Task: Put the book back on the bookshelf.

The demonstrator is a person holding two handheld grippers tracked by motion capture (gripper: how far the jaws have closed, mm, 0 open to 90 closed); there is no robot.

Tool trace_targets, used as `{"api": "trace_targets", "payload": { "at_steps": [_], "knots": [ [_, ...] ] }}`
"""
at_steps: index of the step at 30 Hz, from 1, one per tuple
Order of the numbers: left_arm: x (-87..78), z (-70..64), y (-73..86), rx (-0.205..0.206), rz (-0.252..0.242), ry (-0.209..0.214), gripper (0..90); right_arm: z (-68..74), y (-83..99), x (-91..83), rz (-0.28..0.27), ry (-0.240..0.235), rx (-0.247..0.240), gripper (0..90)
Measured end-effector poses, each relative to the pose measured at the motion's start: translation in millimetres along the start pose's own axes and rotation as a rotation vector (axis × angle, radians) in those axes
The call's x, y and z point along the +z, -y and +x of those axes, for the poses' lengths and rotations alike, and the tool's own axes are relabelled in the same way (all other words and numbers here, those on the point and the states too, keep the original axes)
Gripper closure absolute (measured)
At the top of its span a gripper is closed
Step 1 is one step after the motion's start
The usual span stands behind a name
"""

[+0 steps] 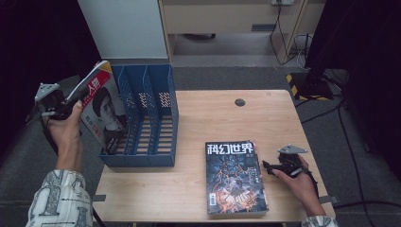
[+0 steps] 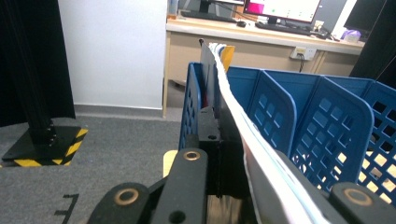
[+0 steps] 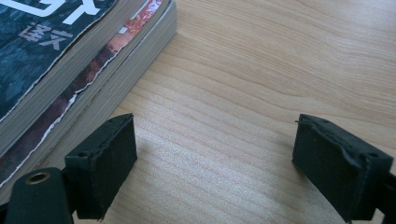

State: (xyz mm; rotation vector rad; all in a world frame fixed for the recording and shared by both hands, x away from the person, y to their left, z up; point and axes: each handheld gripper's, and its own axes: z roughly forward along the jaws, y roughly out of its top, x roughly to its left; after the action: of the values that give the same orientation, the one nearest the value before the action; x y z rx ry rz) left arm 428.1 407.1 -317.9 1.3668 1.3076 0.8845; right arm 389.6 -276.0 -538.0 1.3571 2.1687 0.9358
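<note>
Magazine (image 1: 101,106) with portrait cover, tilted, clamped in left gripper (image 1: 71,101) at blue file rack (image 1: 156,118); lower corner hidden. Right gripper (image 3: 215,172) jaws wide.

Light wooden surface (image 1: 198,189), bare across the far right half; small dark round hole (image 1: 239,102) near the far edge. Grey carpet floor (image 1: 28,161) all round. White panel (image 1: 123,28) standing upright beyond the far left corner. Black post on a yellow-and-black striped base (image 2: 44,147), left of that panel. Beige desk (image 2: 261,35) at the back, carrying a lit monitor (image 2: 280,7) and keyboard; wall socket (image 2: 301,52) on its front. Loose cables (image 1: 279,33) hanging behind.
</note>
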Motion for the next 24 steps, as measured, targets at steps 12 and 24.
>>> {"api": "trace_targets", "payload": {
  "at_steps": [12,24],
  "knots": [
    [9.2,-3.8,10.9,0.004,-0.027,-0.002,86.4,0.0,0.0,0.0,0.0,0.0,0.0,13.8],
    [12.0,2.0,24.2,-0.013,-0.054,-0.001,86.3,0.0,0.0,0.0,0.0,0.0,0.0,13.8]
  ]
}}
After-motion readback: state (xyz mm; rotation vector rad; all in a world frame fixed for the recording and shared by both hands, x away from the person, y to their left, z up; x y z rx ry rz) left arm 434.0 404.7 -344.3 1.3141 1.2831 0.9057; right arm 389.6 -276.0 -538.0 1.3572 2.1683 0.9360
